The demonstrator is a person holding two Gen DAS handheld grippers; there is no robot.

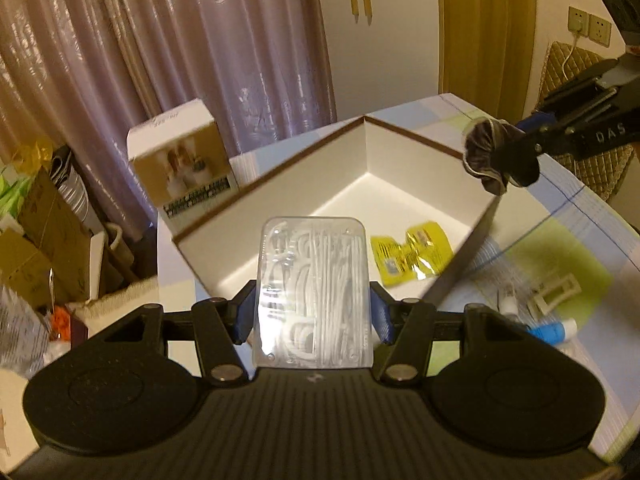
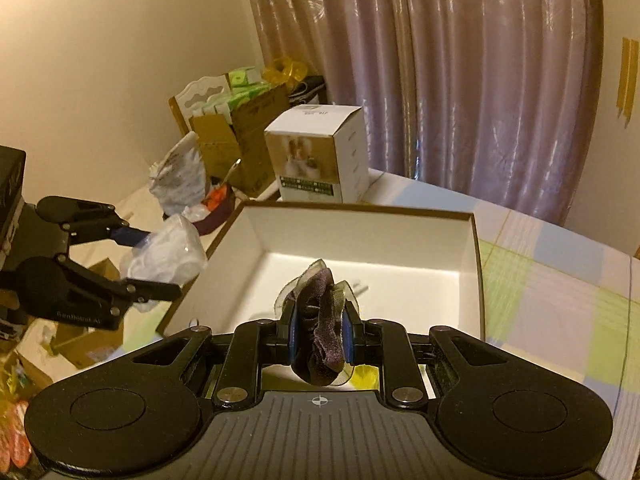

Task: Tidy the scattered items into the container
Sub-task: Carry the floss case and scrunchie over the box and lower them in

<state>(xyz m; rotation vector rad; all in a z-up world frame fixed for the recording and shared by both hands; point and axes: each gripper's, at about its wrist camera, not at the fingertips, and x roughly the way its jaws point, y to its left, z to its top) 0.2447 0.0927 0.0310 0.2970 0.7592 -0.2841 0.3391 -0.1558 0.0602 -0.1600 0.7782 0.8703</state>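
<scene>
The white container (image 1: 400,160), brown along its rim, fills the middle of the left wrist view with one corner pointing to the top centre; its walls stand upright and its floor lies mostly bare, with a yellow packet (image 1: 412,254) flat at lower right of the floor, just inside the near right wall; in the right wrist view the same container sits square-on at centre, its near left corner at the lower left and its right wall running down the right side of the frame. A printed carton (image 2: 316,156) stands just beyond the far rim; the checked tablecloth (image 2: 560,300) spreads open at right; cardboard clutter crowds the left beyond the table edge. At lower right of the left wrist view a blue-and-white tube (image 1: 554,330) and a pale clip (image 1: 554,292) lie on the cloth outside the container.

The left gripper (image 1: 314,308) tilts downward, its jaws clamped half-wide on the sides of a clear floss-pick case (image 1: 314,292), held over the container's near corner; the right gripper (image 2: 318,336) also tilts down, jaws narrow and pinching a dark scrunchie (image 2: 320,320) above the near rim.
</scene>
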